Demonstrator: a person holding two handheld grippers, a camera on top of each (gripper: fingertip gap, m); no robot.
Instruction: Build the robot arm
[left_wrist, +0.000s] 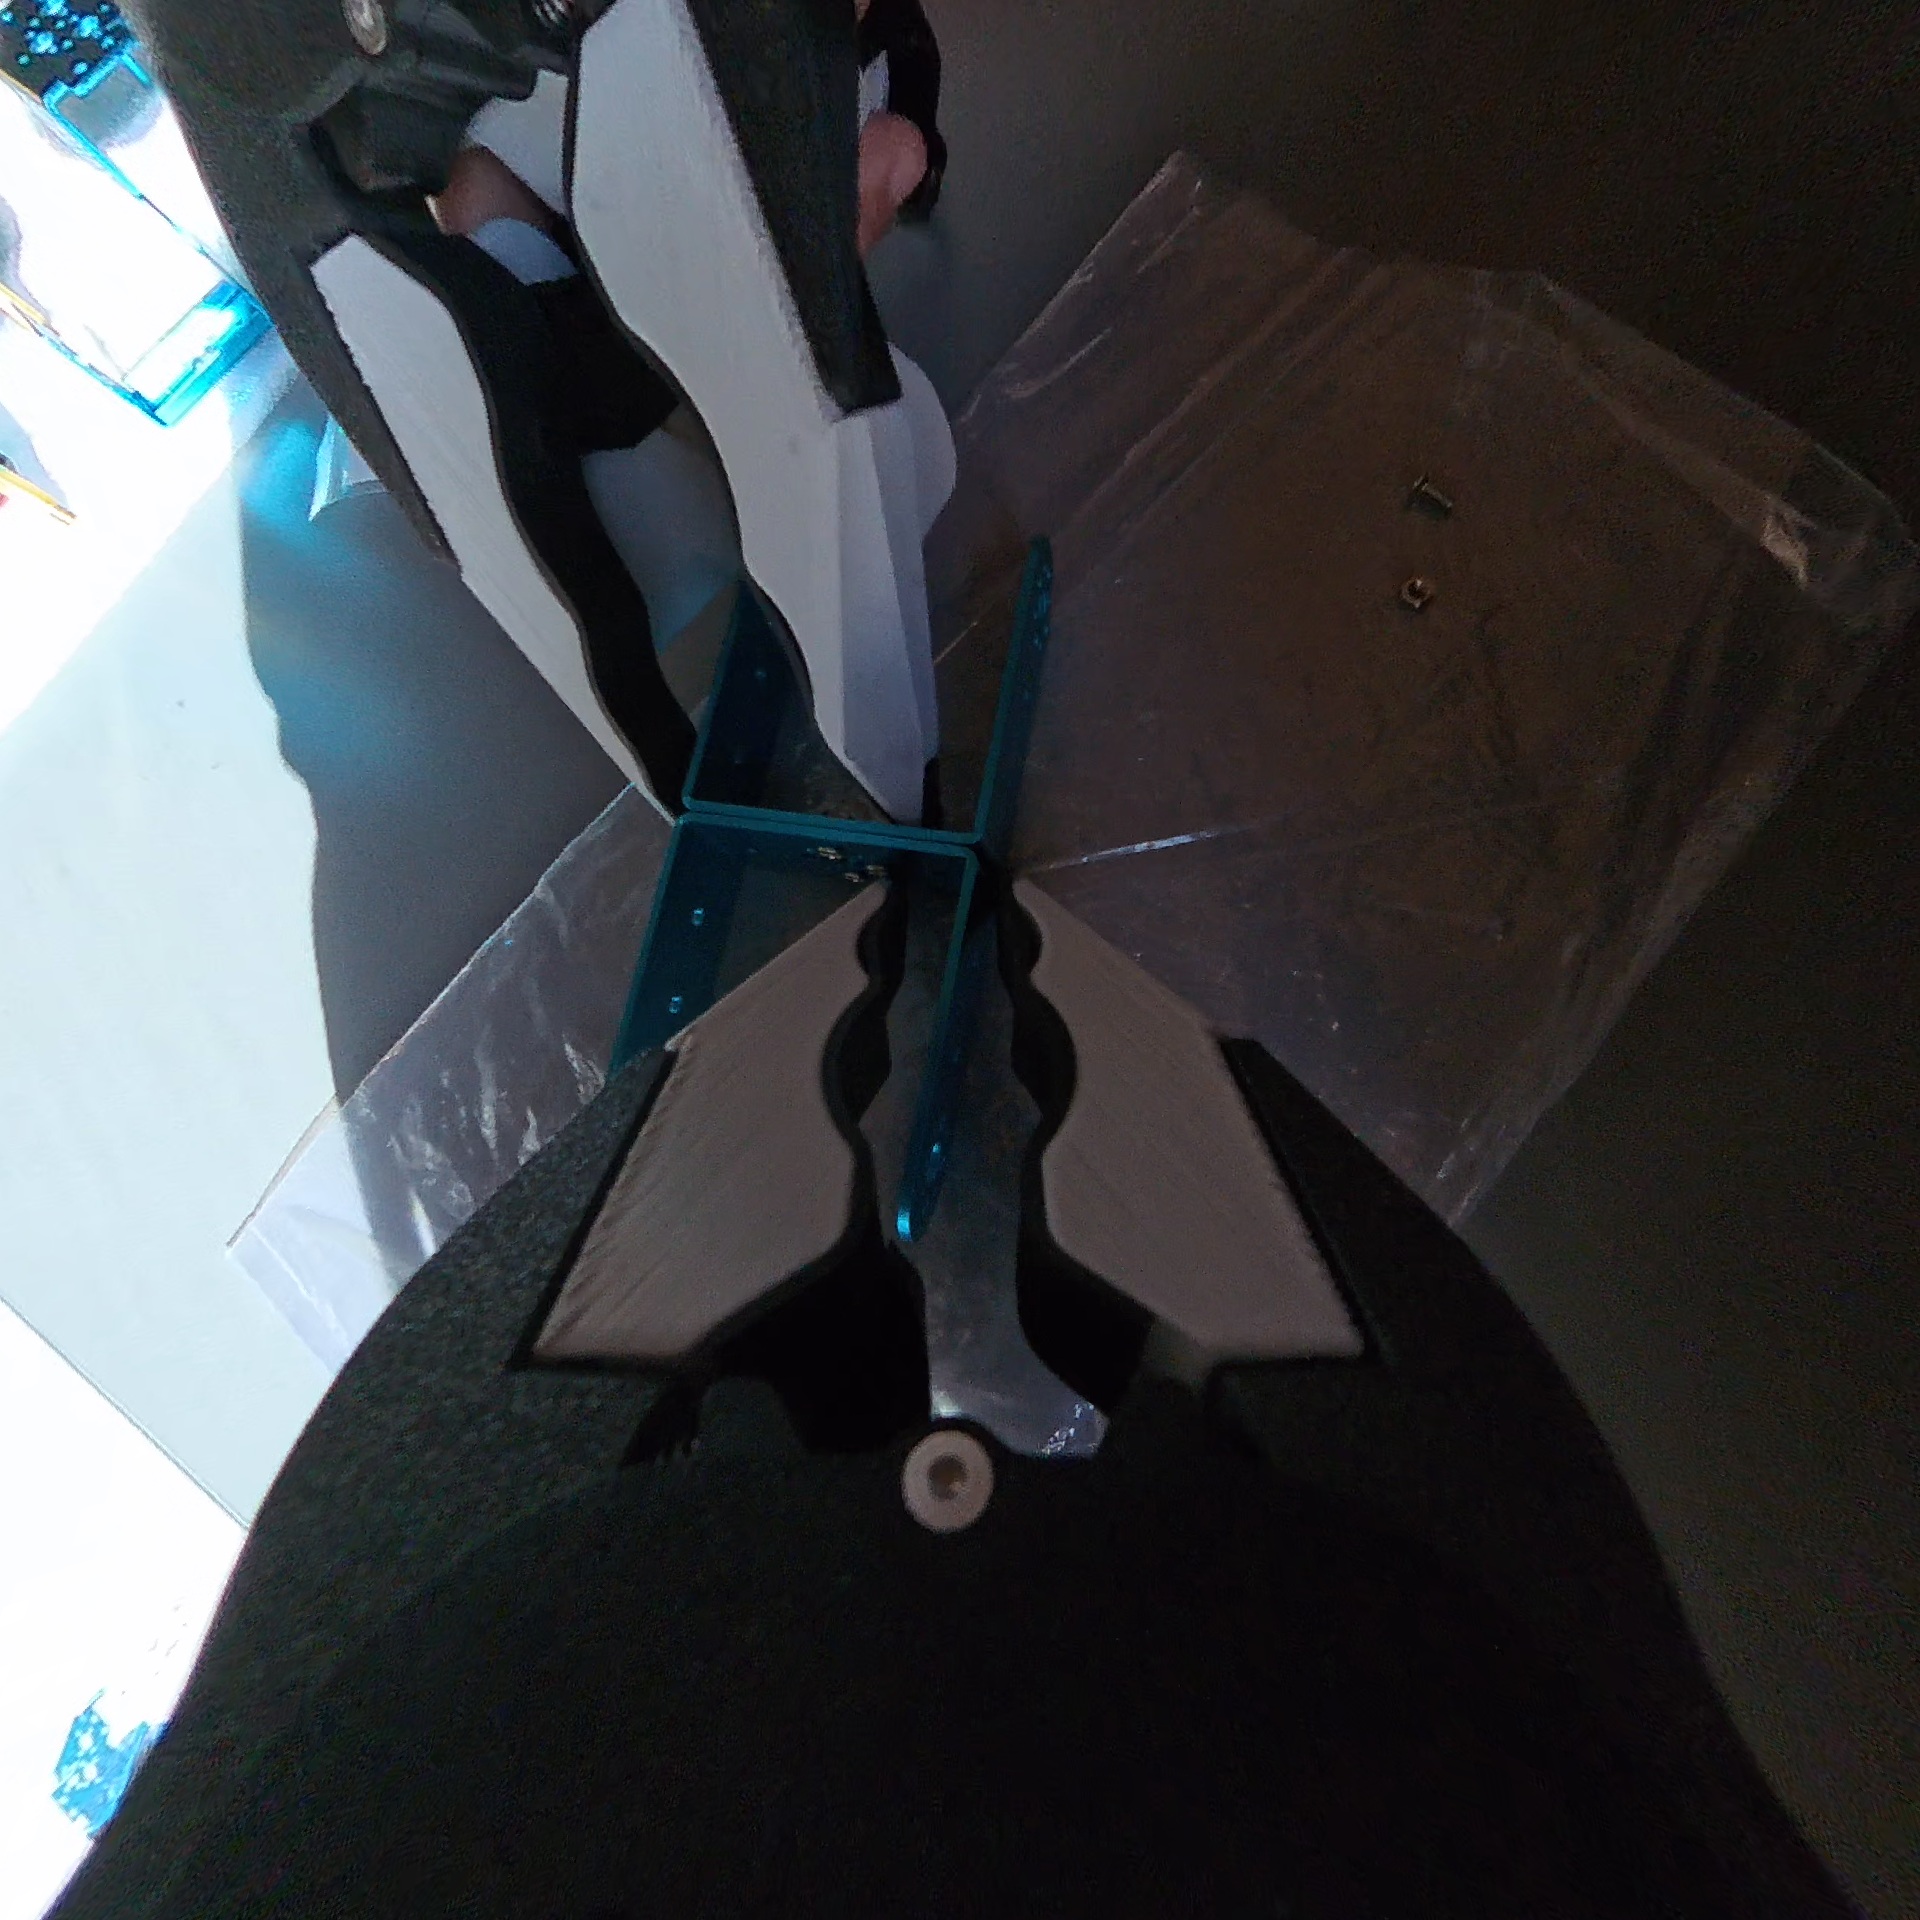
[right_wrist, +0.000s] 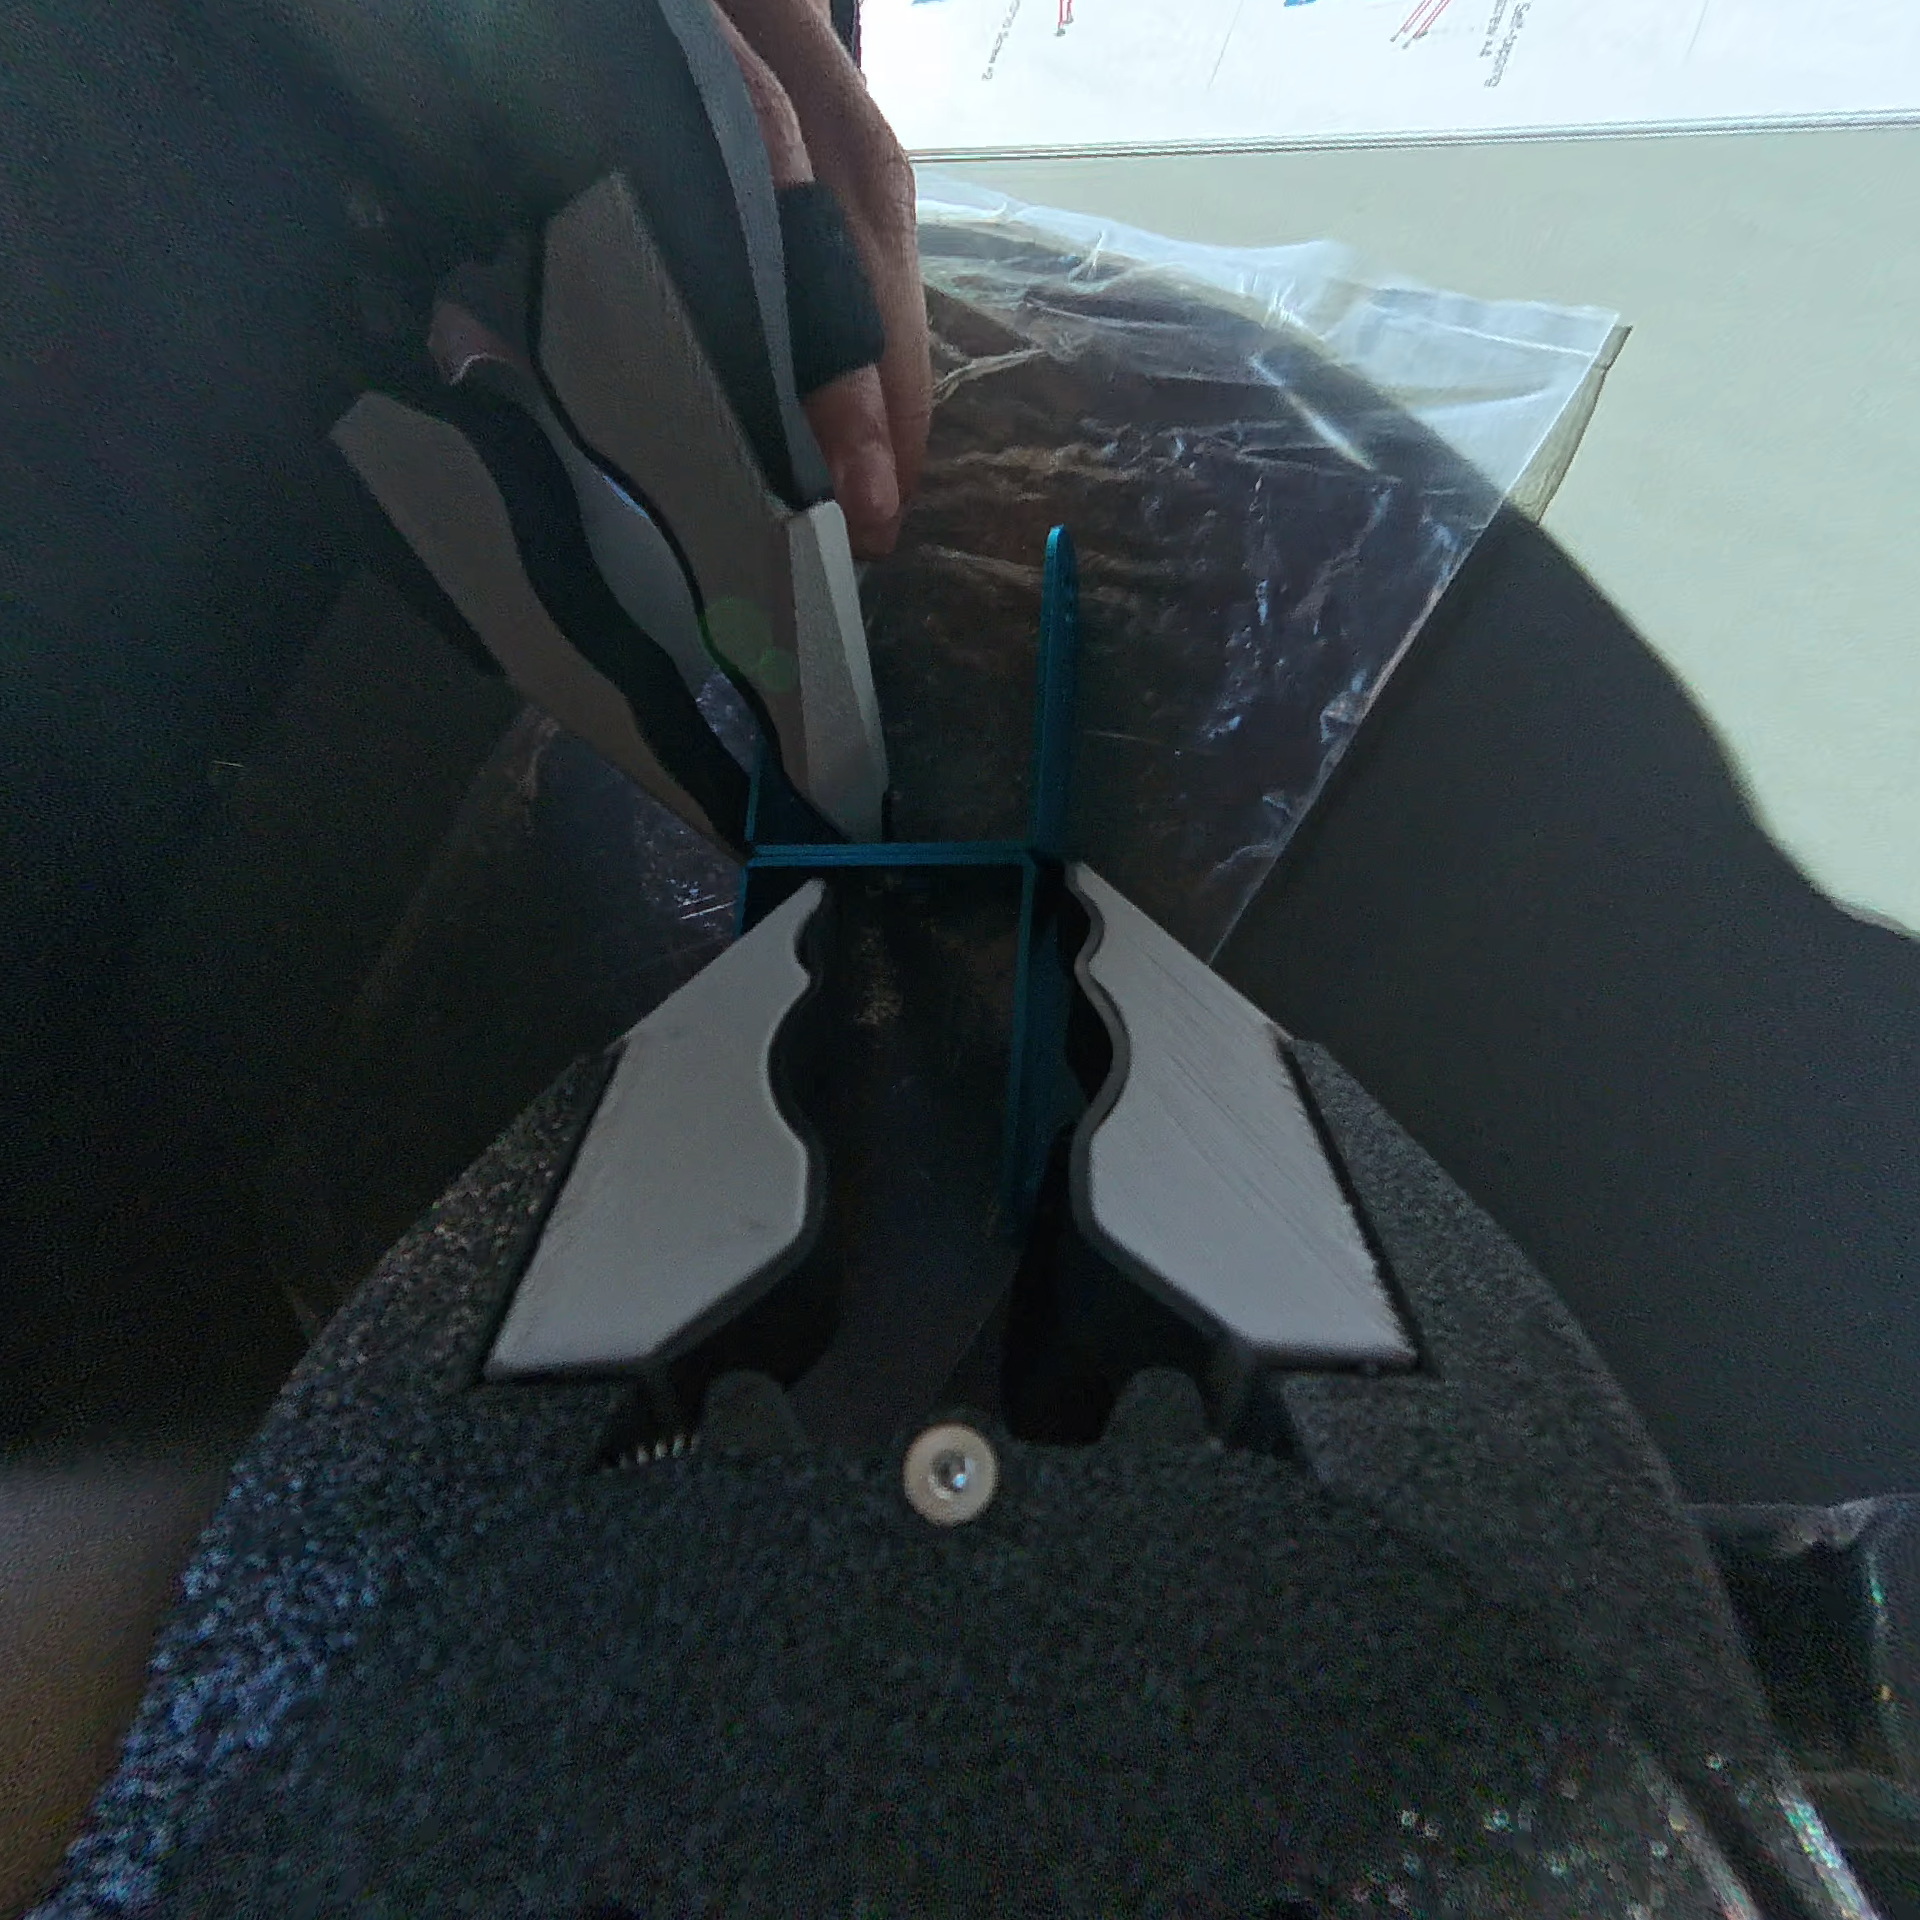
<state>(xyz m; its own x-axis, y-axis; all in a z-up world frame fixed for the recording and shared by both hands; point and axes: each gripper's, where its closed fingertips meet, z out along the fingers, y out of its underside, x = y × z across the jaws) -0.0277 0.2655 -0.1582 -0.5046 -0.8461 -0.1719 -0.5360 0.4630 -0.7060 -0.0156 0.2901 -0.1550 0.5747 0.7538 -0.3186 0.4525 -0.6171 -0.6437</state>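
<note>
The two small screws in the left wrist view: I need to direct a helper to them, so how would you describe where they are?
Find the clear plastic bag on the dark table. The two small screws lie loose on it, right of the blue brackets, the only tiny metallic bits there.

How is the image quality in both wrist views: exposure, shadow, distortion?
Left wrist view: left edge blown out white, the bag and gripper in deep shadow, fisheye bending at the rim. Right wrist view: bright background top right, dark foreground, a faint green flare spot by the other gripper, brackets sharp.
</note>
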